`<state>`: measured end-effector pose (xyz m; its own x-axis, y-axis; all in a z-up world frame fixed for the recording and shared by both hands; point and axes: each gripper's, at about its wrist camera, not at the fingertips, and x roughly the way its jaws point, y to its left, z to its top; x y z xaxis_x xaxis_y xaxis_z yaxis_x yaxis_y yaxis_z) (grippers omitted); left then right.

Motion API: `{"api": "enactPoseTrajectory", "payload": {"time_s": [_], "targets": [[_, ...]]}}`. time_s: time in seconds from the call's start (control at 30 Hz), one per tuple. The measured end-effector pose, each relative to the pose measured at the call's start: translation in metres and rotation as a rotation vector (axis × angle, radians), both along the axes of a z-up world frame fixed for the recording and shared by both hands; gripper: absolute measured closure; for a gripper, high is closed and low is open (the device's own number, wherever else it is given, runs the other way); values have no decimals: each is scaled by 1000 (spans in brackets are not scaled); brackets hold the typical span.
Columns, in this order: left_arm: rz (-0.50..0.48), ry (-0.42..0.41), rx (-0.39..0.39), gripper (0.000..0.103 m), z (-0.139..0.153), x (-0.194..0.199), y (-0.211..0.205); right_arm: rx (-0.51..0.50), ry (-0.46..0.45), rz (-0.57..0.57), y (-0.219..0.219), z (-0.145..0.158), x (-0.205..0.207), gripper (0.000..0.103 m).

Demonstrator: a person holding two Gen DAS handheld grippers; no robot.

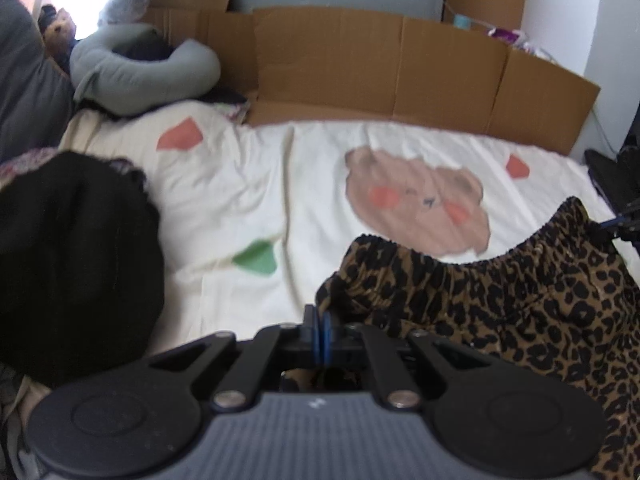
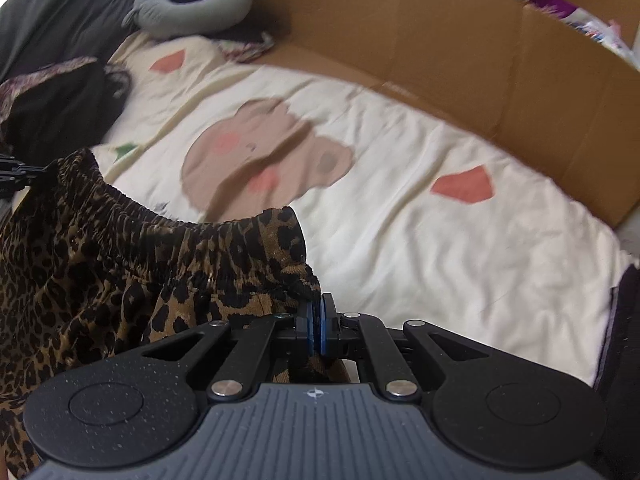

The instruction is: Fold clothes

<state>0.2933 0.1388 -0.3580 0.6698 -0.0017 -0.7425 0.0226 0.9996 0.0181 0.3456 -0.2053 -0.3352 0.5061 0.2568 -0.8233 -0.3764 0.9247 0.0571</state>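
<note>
A leopard-print garment with an elastic waistband hangs stretched between my two grippers above a cream bedsheet. My left gripper is shut on the waistband's left corner. My right gripper is shut on the waistband's right corner; the garment spreads to its left in the right wrist view. The right gripper's tip shows at the far right of the left wrist view, and the left gripper's tip at the far left of the right wrist view.
The sheet has a bear print. A black garment pile lies at the left. A grey curved pillow sits at the head. A cardboard wall lines the far edge.
</note>
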Motion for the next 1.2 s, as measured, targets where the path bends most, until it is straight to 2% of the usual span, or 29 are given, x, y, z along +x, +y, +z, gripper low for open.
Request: {"api": "enactPoseTrajectory", "payload": {"time_s": [0.17,0.3,0.5,0.87,1.2], "targets": [[-15,-27,-18,101,3,21,-6,-1,-24,-55,-12,6,14,103],[8,-20,-30,101,-1,40,-4,33,-23,-106,-16,4,26,103],[36,-17,-21,101,-5,57,0,23,-62,-97,-11,5,40,103],[63,-48,3,101,11,90,-2,2,-157,-107,-10,24,71,103],[85,-40,15,101,8,118,-2,-35,-149,-138,-8,17,102,103]]}}
